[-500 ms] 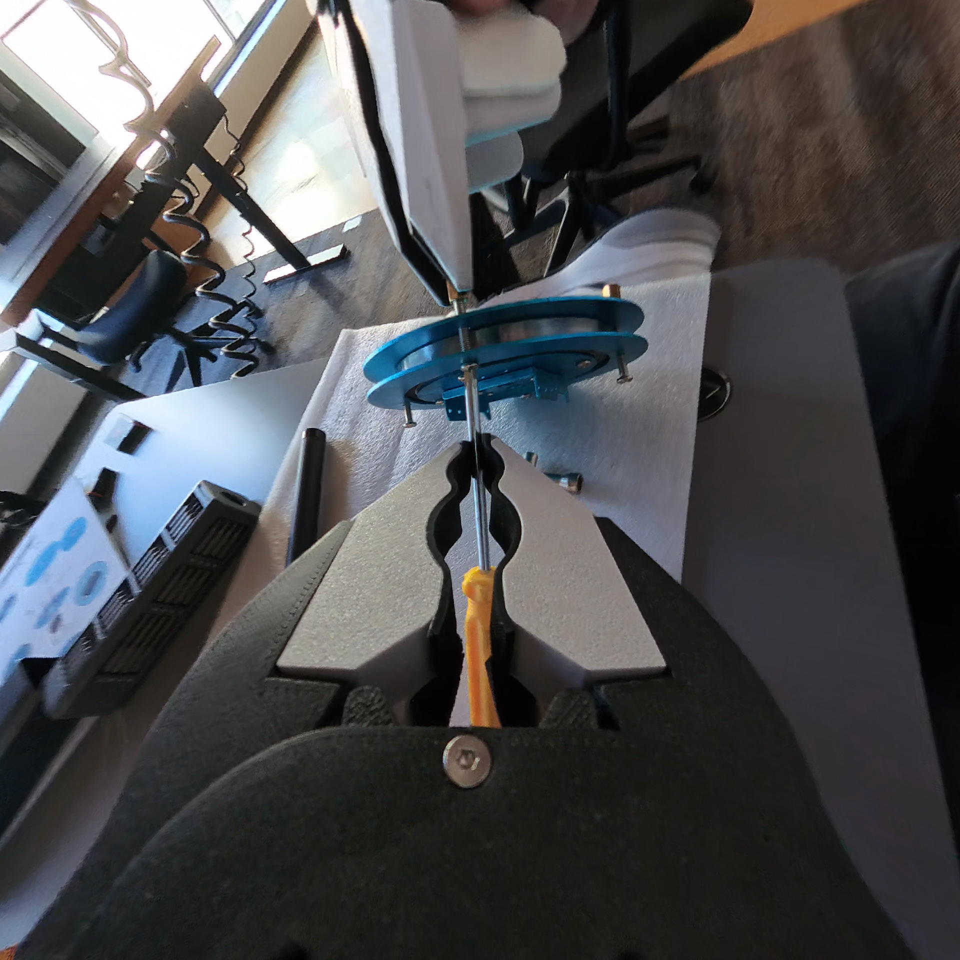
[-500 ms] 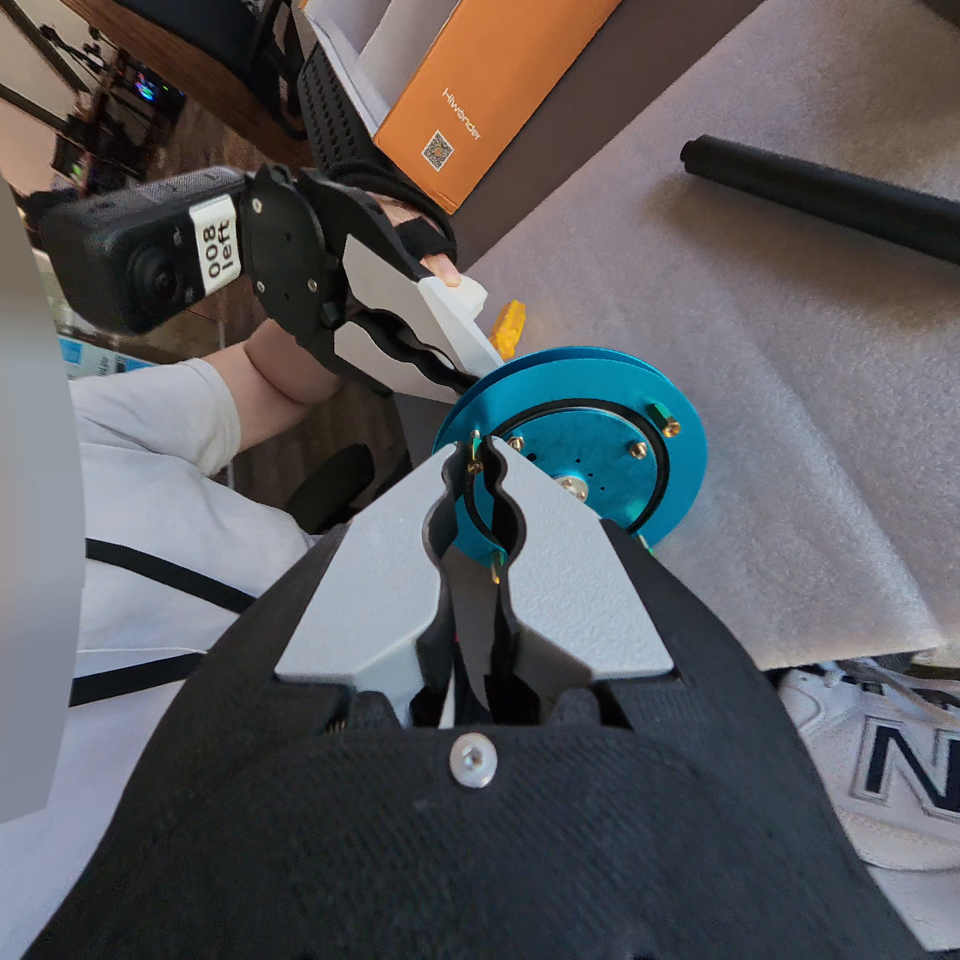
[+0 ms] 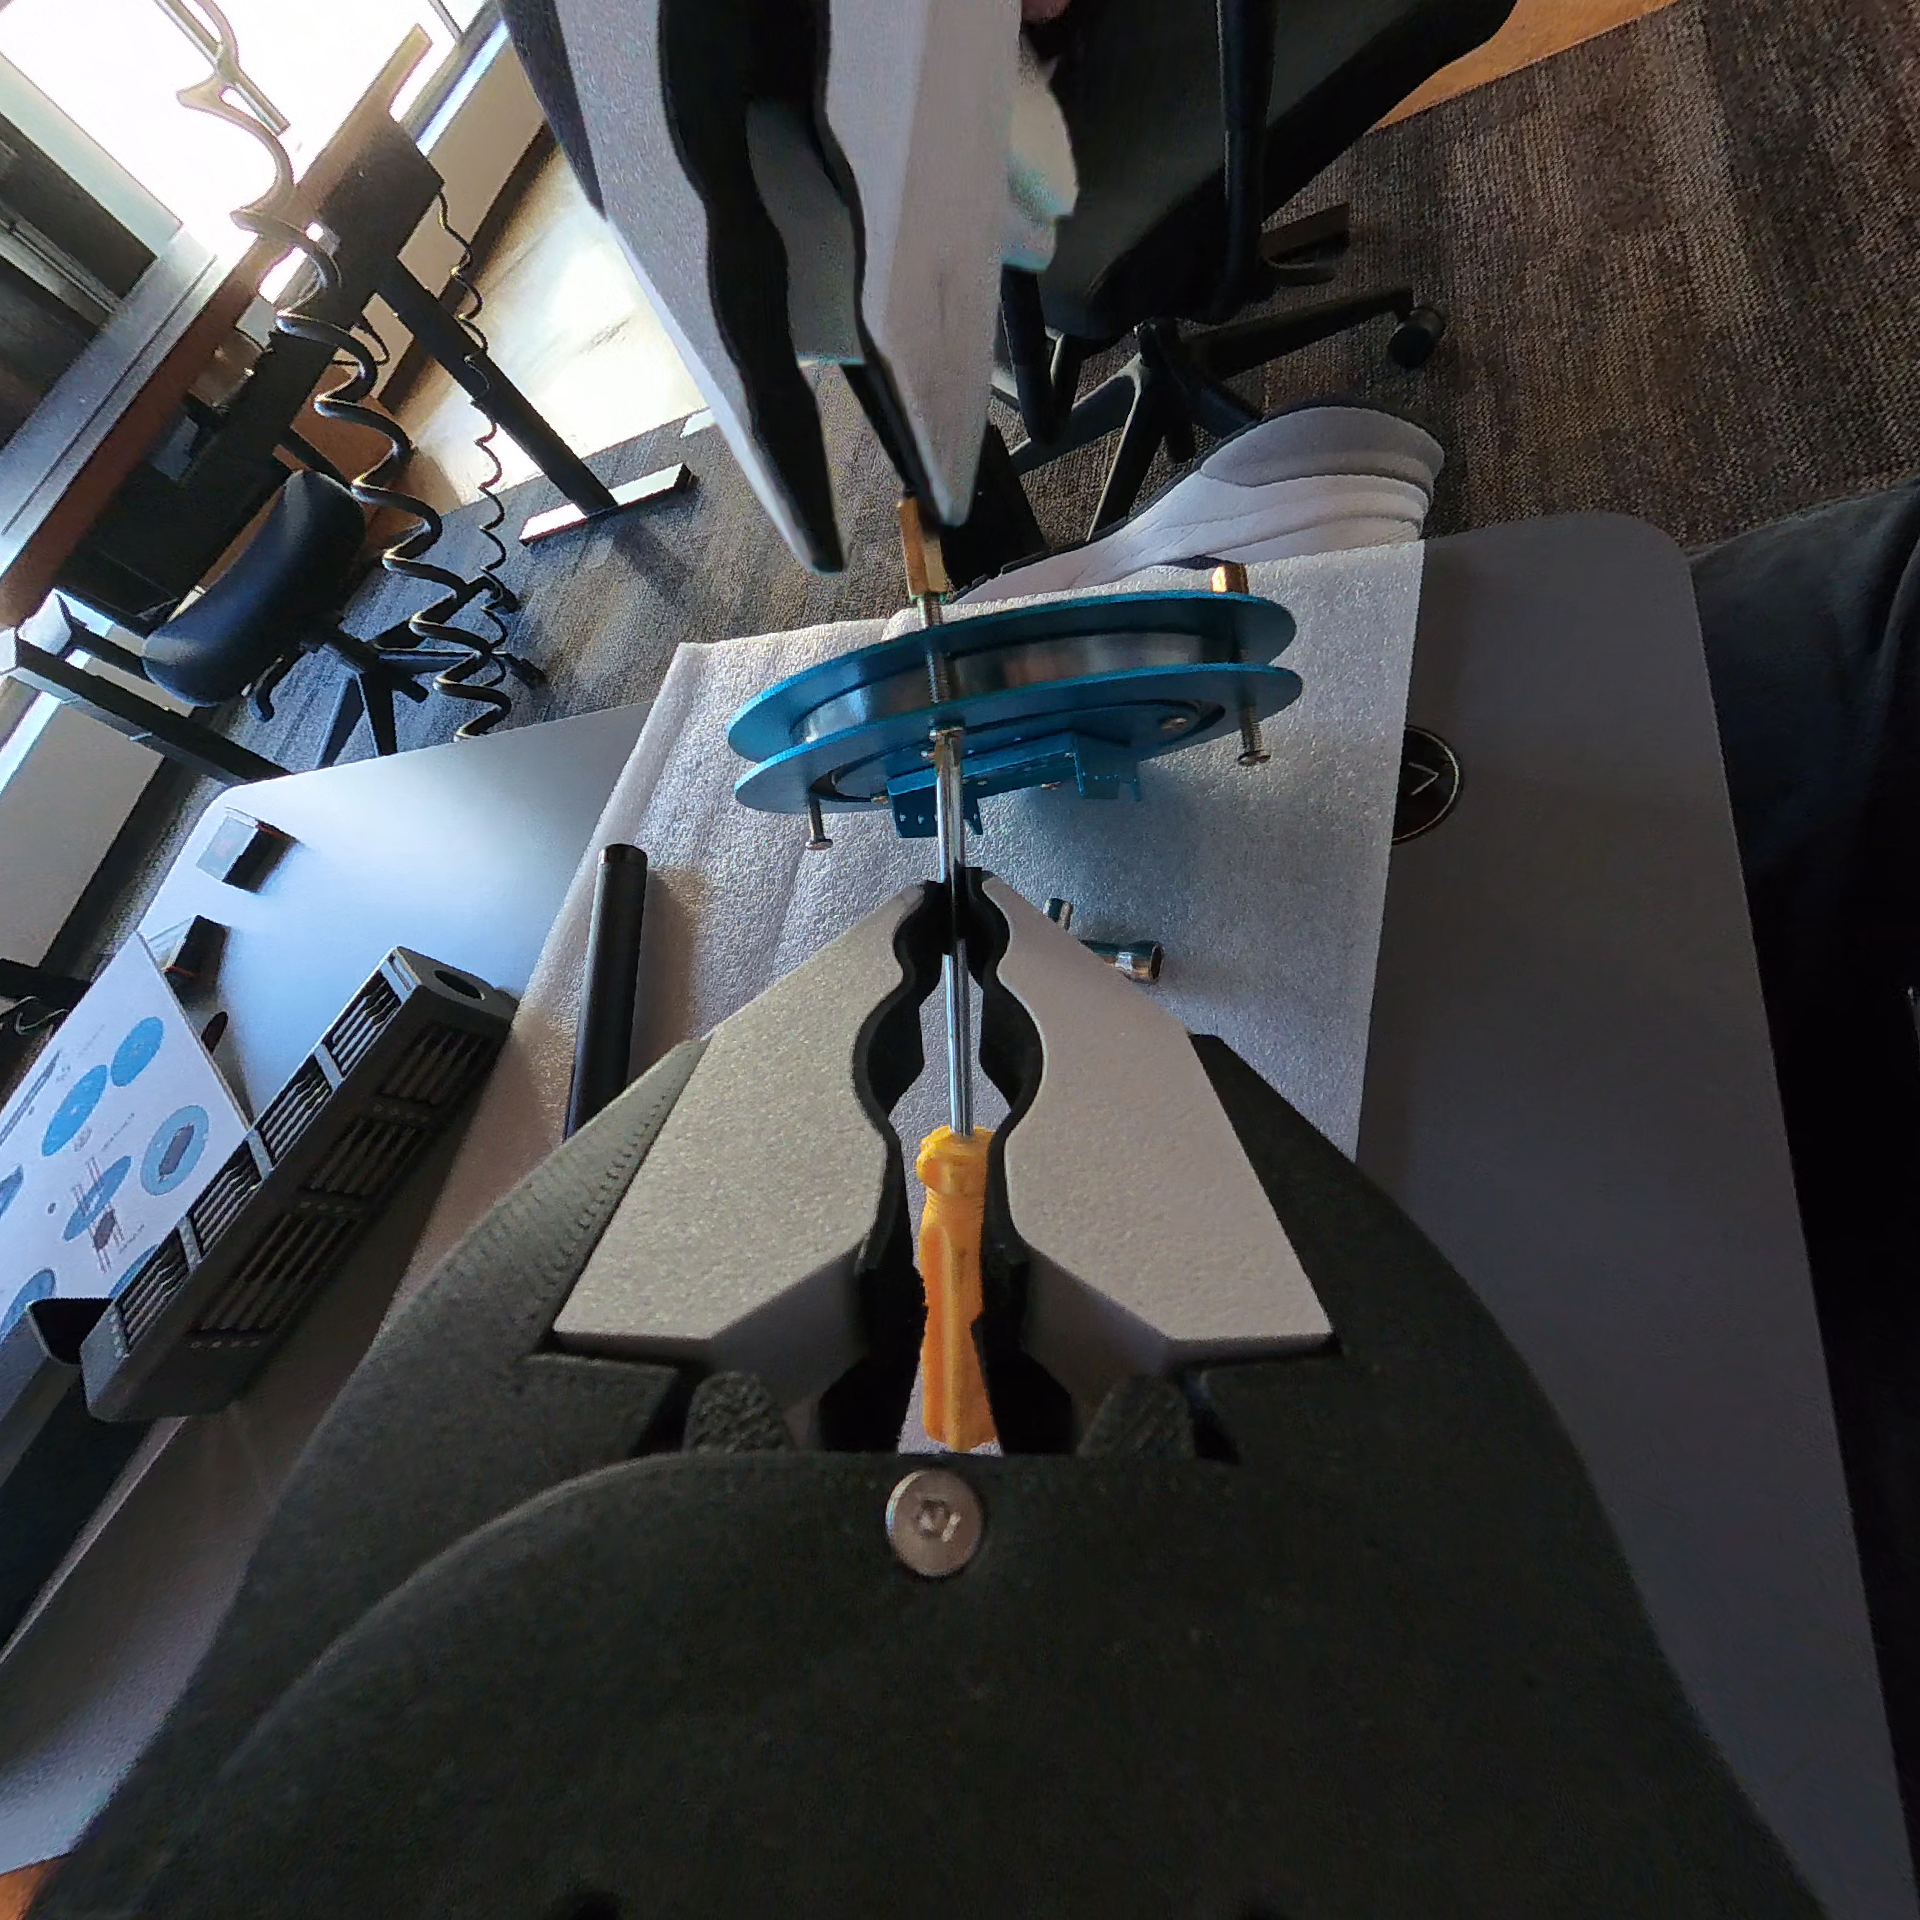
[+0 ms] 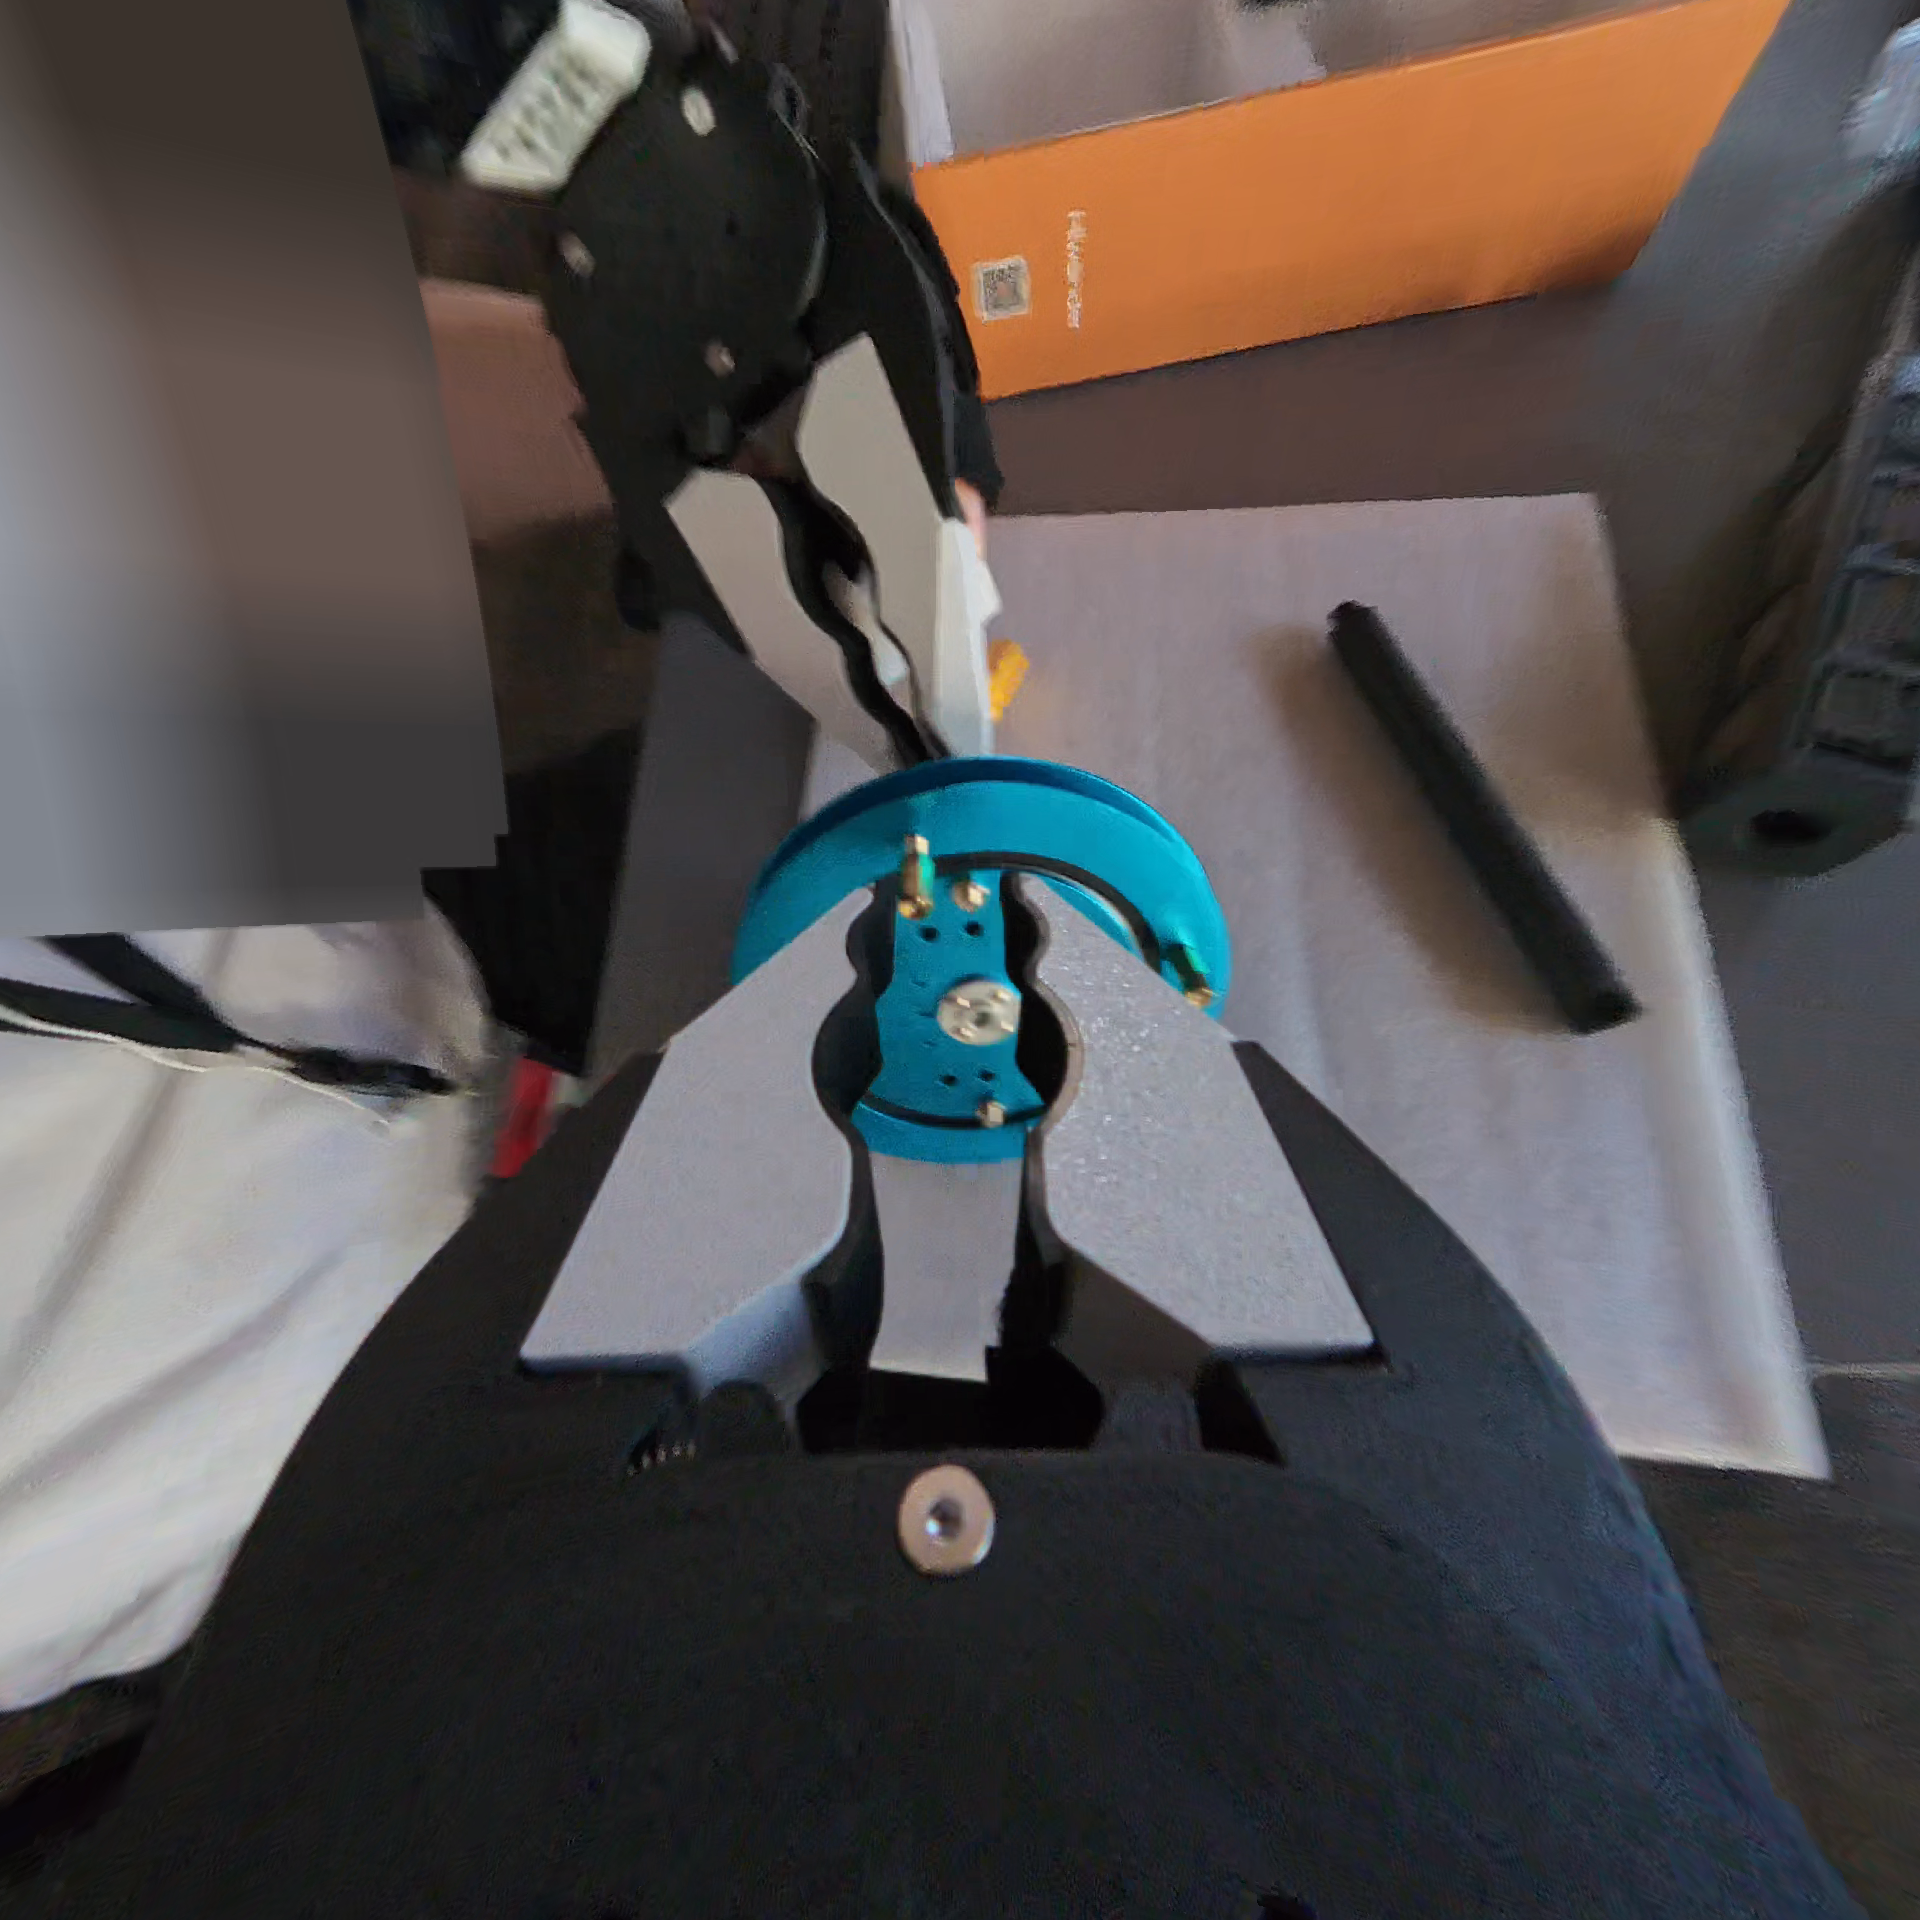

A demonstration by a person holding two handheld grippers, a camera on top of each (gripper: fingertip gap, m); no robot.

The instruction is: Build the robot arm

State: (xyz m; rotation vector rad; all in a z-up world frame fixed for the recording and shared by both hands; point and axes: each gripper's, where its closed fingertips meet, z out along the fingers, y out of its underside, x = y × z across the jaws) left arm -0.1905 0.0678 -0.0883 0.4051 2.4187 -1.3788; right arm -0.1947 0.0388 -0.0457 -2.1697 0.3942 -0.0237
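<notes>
The left gripper (image 3: 951, 904) is clamping a small screwdriver (image 3: 954, 1226) with an orange handle between its fingers. The long axis is running straight out along the fingers, and the steel shaft is pointing forward with its tip meeting a screw on the underside of the blue disc assembly (image 3: 1023, 707). That assembly is two stacked blue plates with brass standoffs. It's standing on edge on the white foam sheet (image 3: 1278, 883), toward the sheet's far edge in the left wrist view.

The right gripper (image 4: 951, 883) is sitting just on the other side with its fingers spread apart, gripping nothing. Its tips are hanging right by a brass standoff (image 3: 920, 545) sticking out of the disc's face, but I can't tell if they're touching.

A black rod (image 4: 1475, 810) is lying on the foam near its side edge. A black bit case (image 3: 281, 1174) and an orange box (image 4: 1299, 197) are sitting on the desk (image 3: 1558, 1143) off the foam.
</notes>
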